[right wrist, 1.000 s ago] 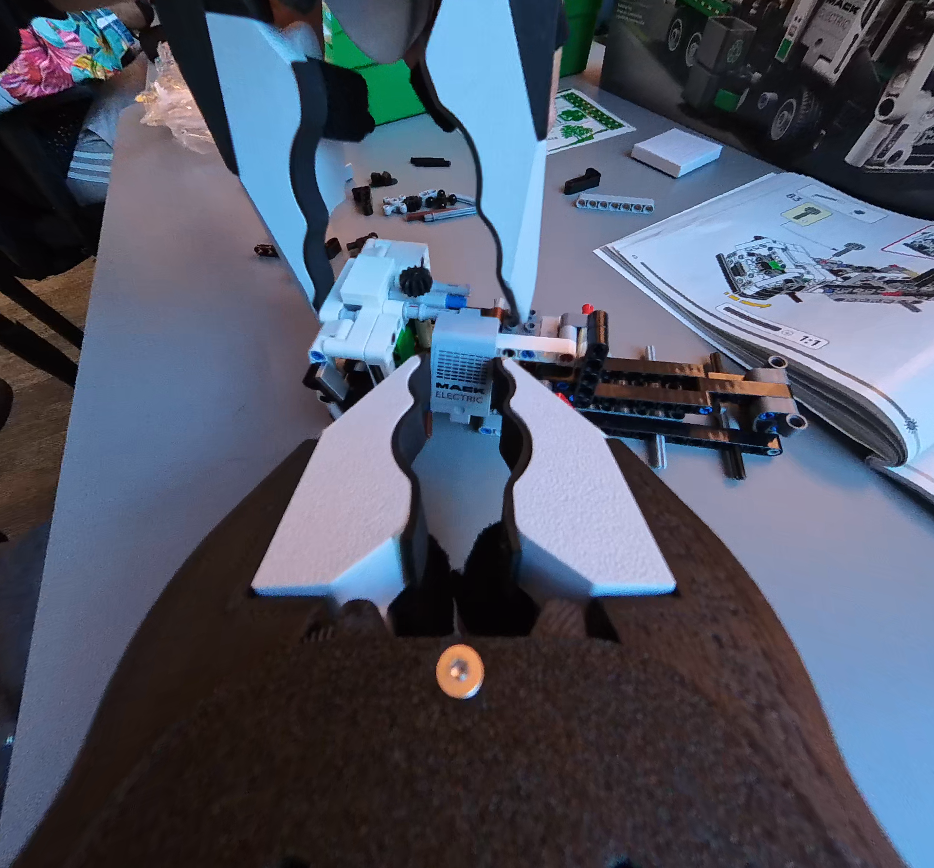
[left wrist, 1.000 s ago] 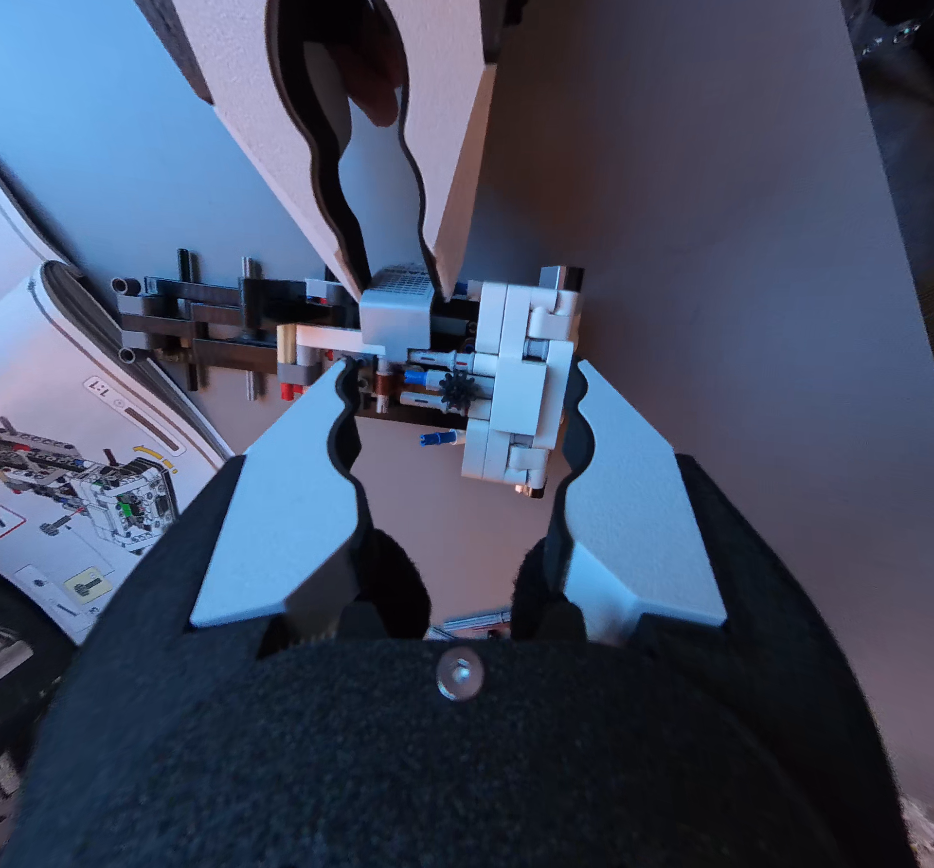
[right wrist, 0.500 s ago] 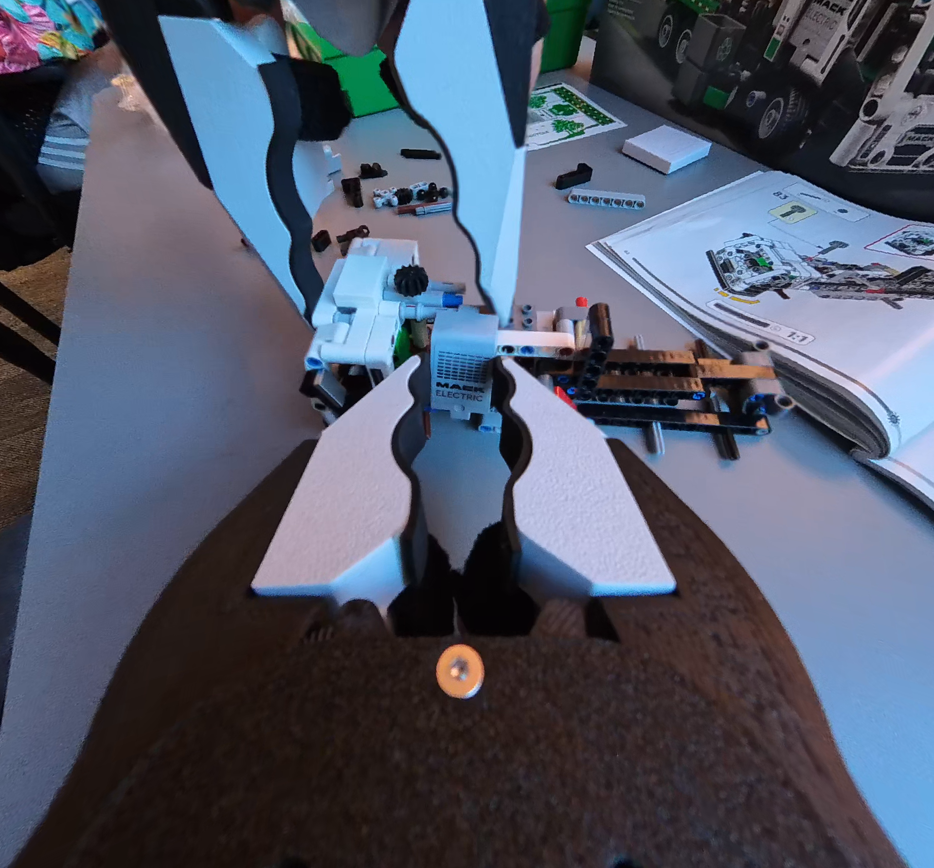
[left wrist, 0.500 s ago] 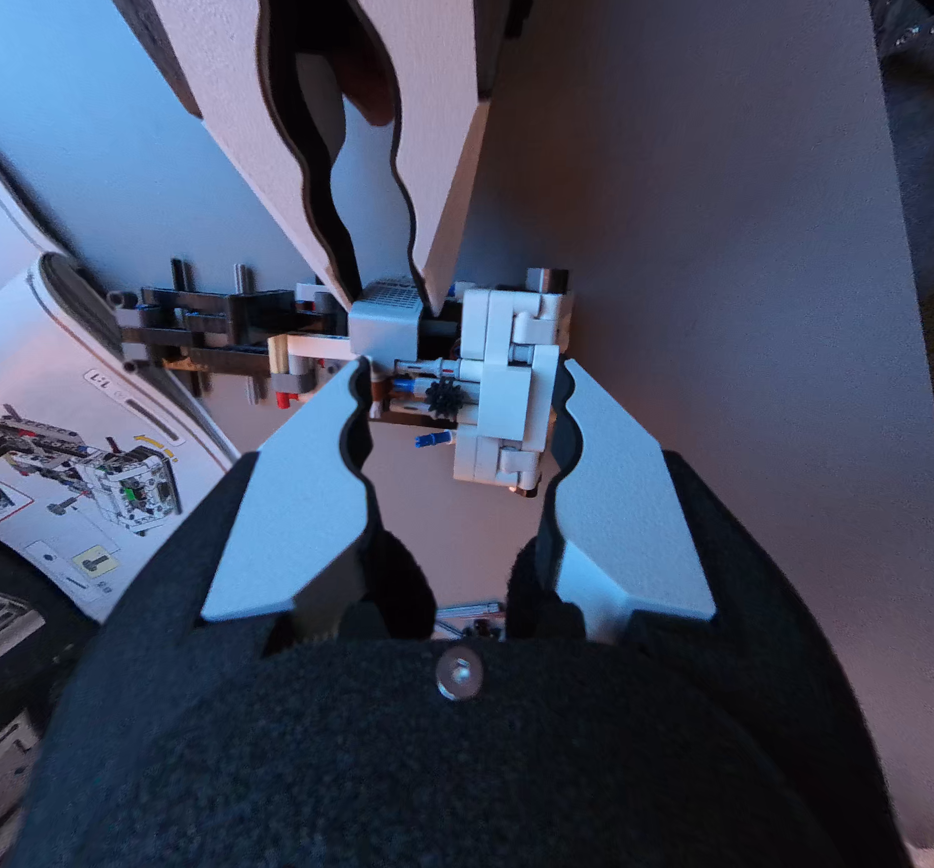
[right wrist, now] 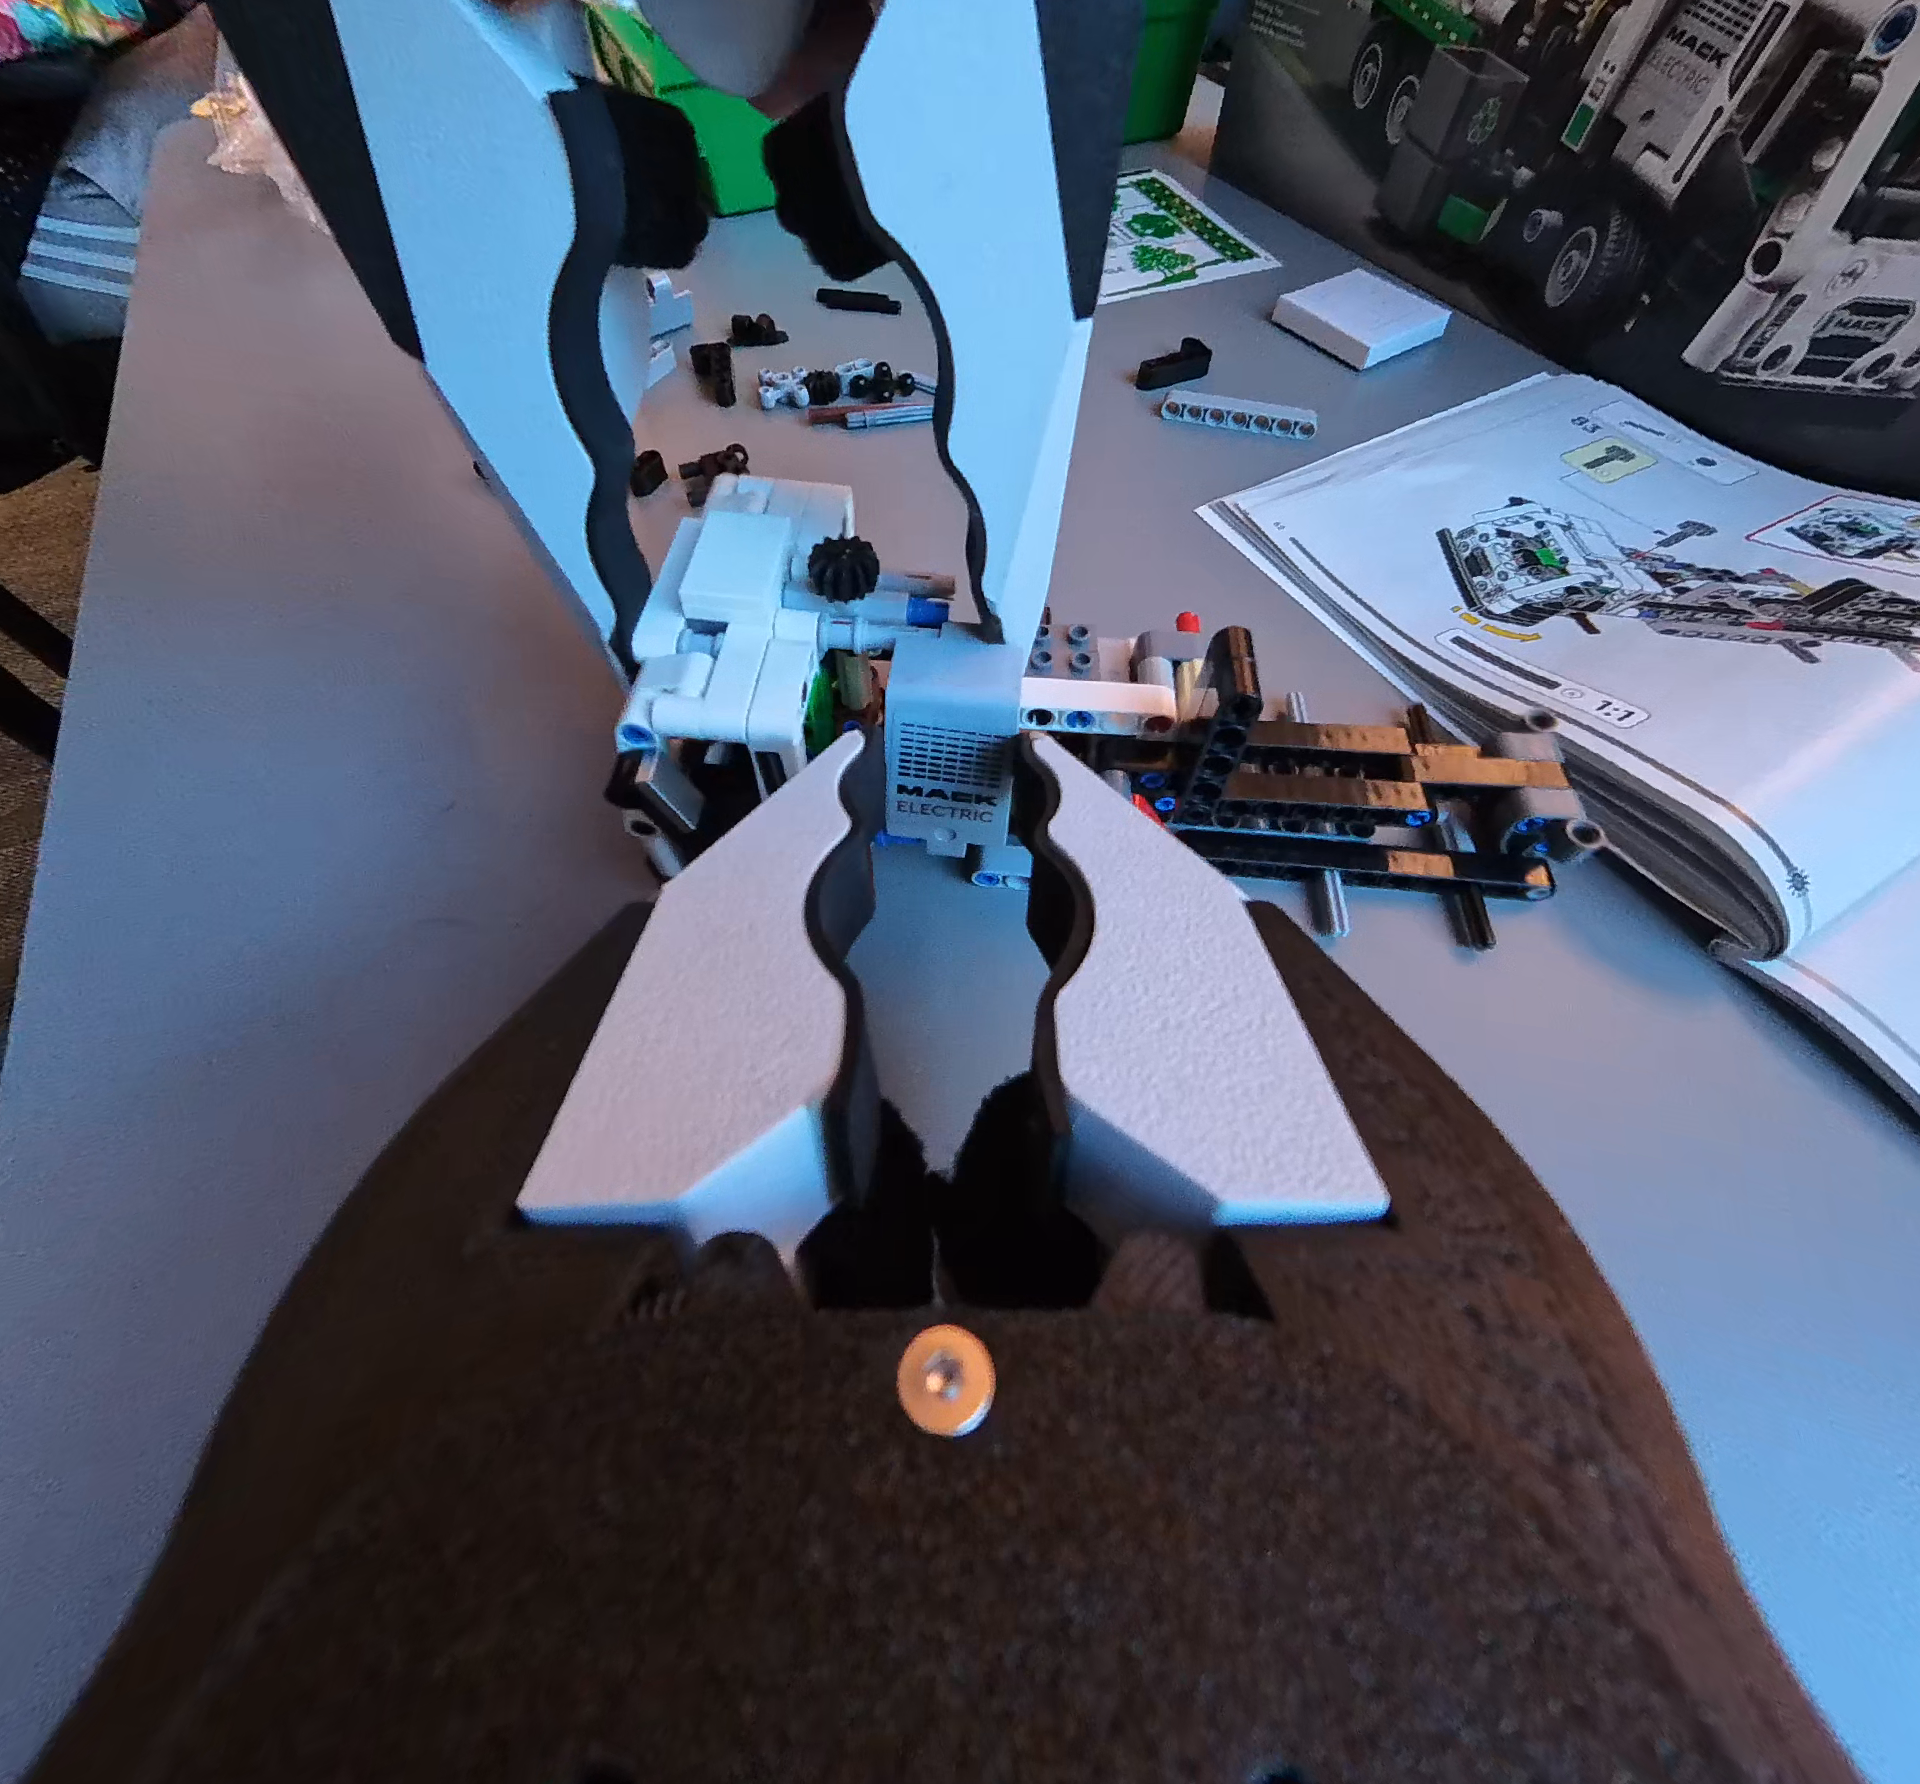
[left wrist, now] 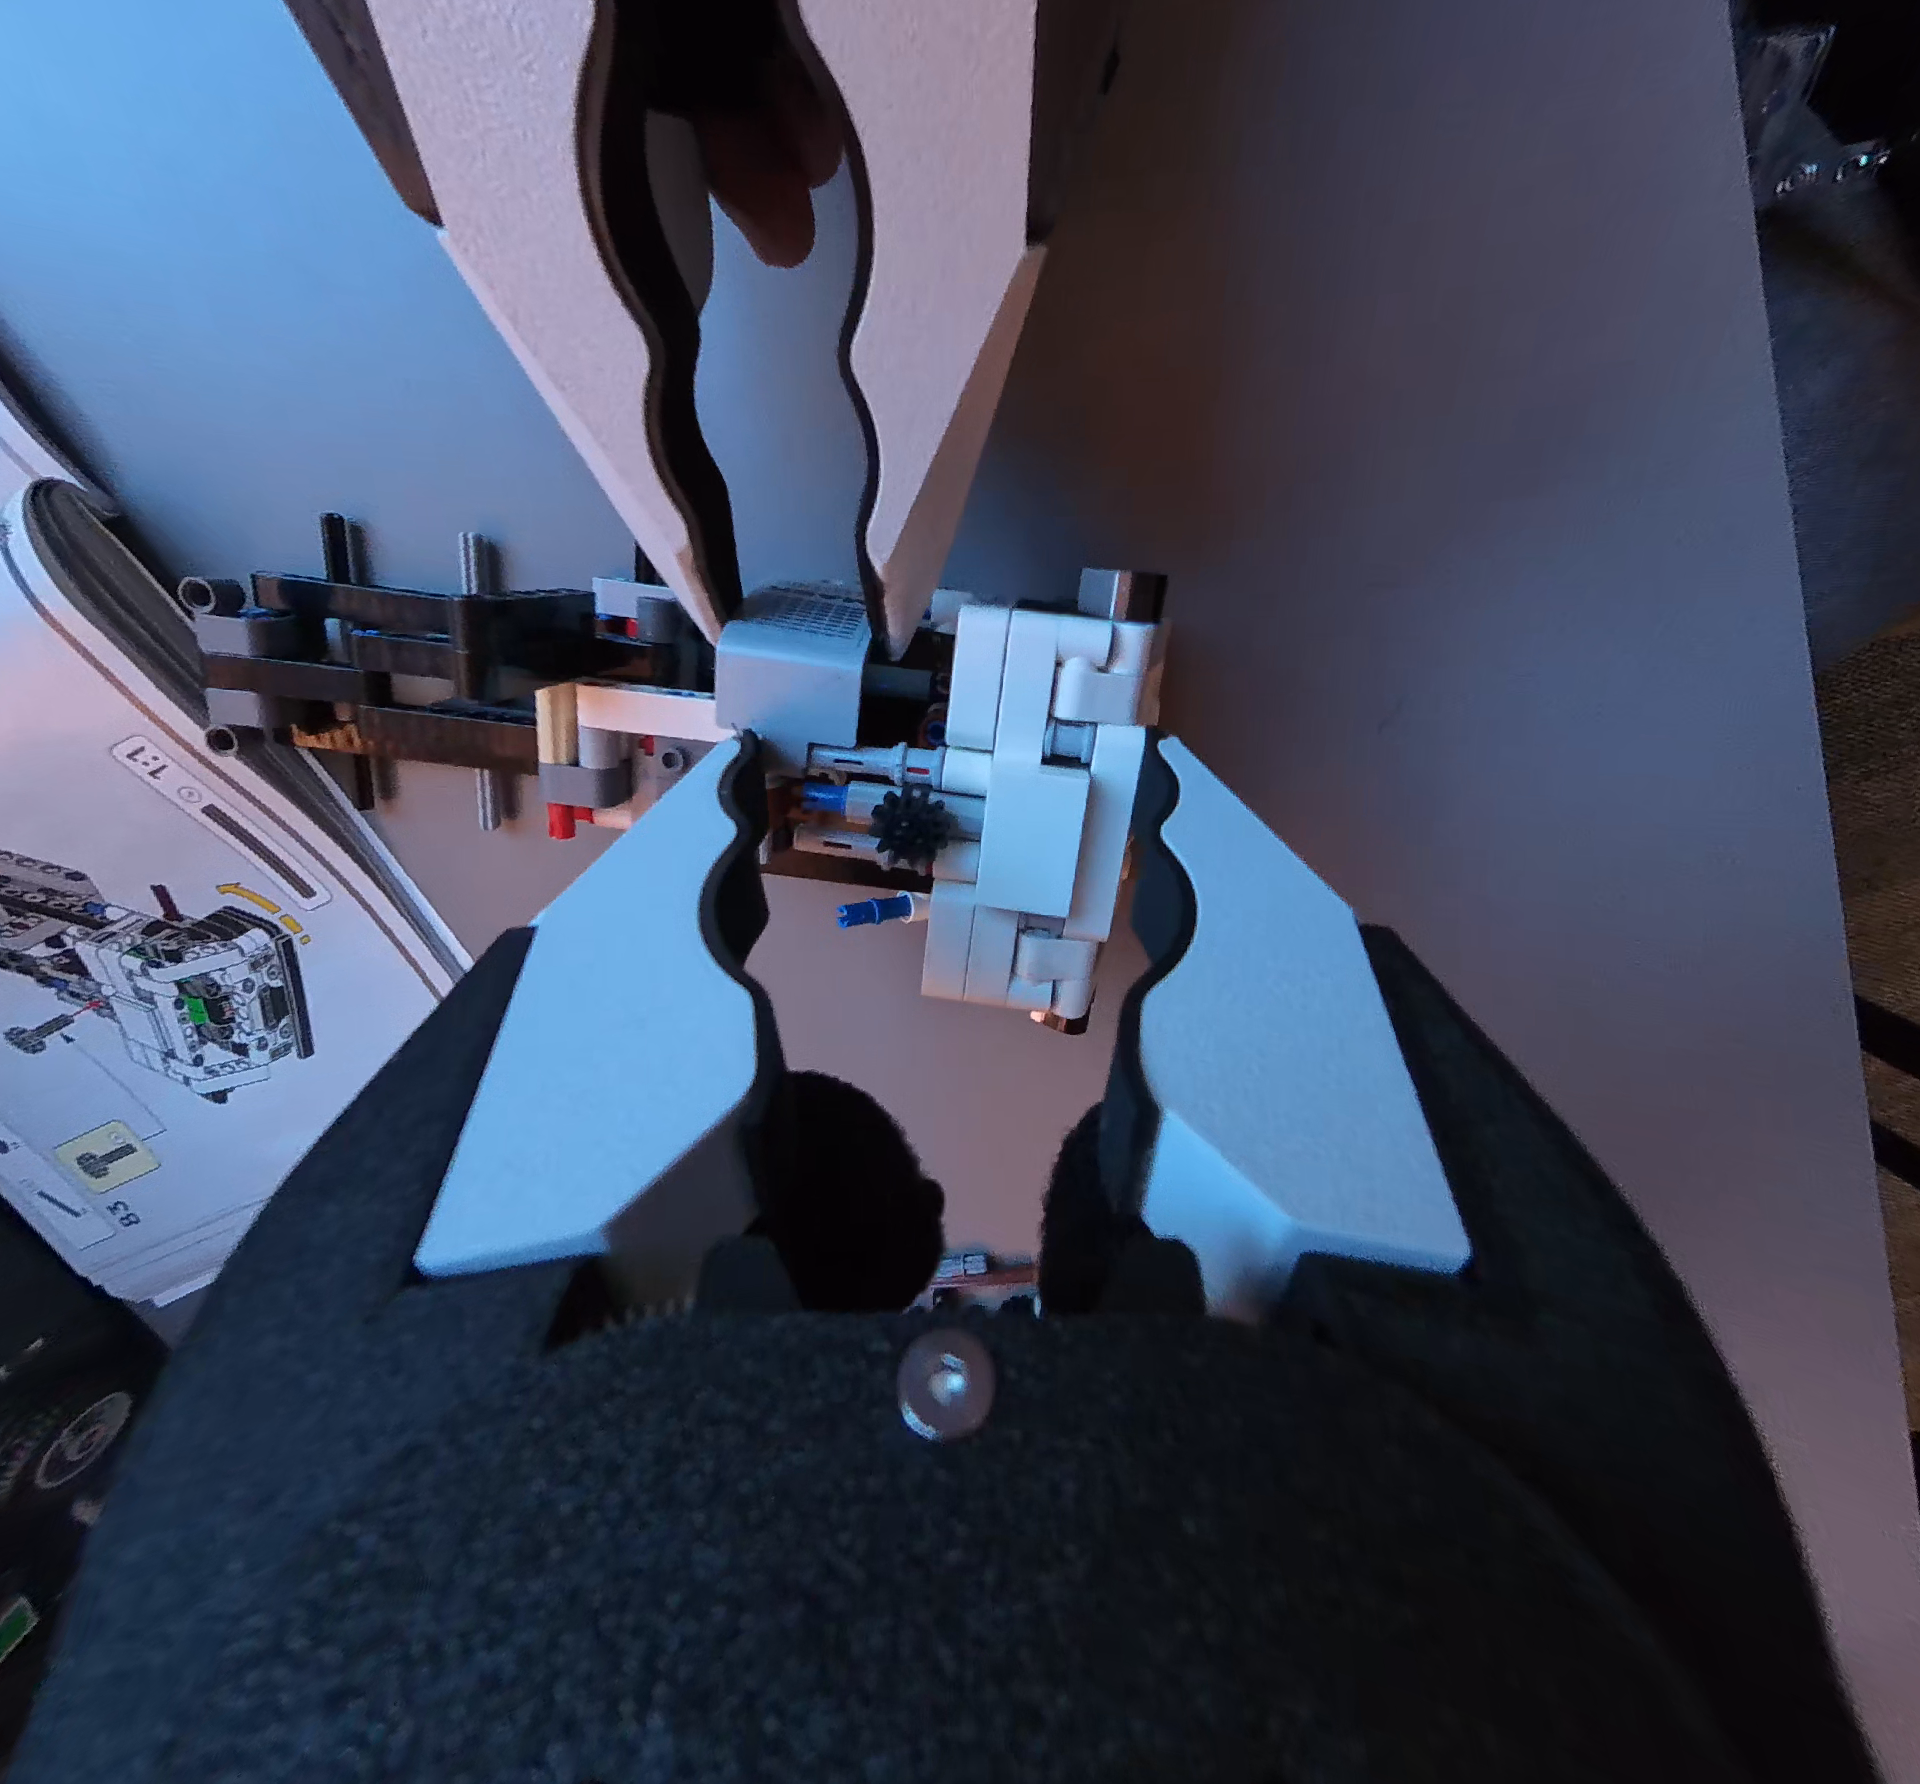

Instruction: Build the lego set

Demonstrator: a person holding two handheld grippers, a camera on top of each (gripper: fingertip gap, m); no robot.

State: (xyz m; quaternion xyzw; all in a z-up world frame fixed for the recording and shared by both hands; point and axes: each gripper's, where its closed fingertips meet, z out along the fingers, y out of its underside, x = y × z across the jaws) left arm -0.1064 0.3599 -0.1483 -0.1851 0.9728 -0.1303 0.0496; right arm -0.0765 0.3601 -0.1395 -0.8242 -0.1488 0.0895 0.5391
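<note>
The half-built lego truck (right wrist: pixel 1299 778) lies on the grey table, with a black beam chassis and a white cab (left wrist: pixel 1039 799) carrying a black gear (left wrist: pixel 909 825). My right gripper (right wrist: pixel 945 758) is shut on the grey grille block (right wrist: pixel 951 747) at the cab's side. It enters the left wrist view from above (left wrist: pixel 800 617). My left gripper (left wrist: pixel 951 758) comes down over the cab, one finger on each side, clamped around it. It shows from above in the right wrist view (right wrist: pixel 810 643).
An open instruction booklet (right wrist: pixel 1558 643) lies right of the chassis, the set's box (right wrist: pixel 1610 72) behind it. Loose small pieces (right wrist: pixel 831 384), a grey beam (right wrist: pixel 1236 413), a white square tile (right wrist: pixel 1361 316) and a sticker sheet (right wrist: pixel 1174 238) lie behind the model. Green bins (right wrist: pixel 727 124) stand at the back. Less than 4 cm separates the two grippers' tips.
My left gripper's fingers have narrowed around the white cab and then held still. My right gripper stays shut on the grey block. The model has barely moved.
</note>
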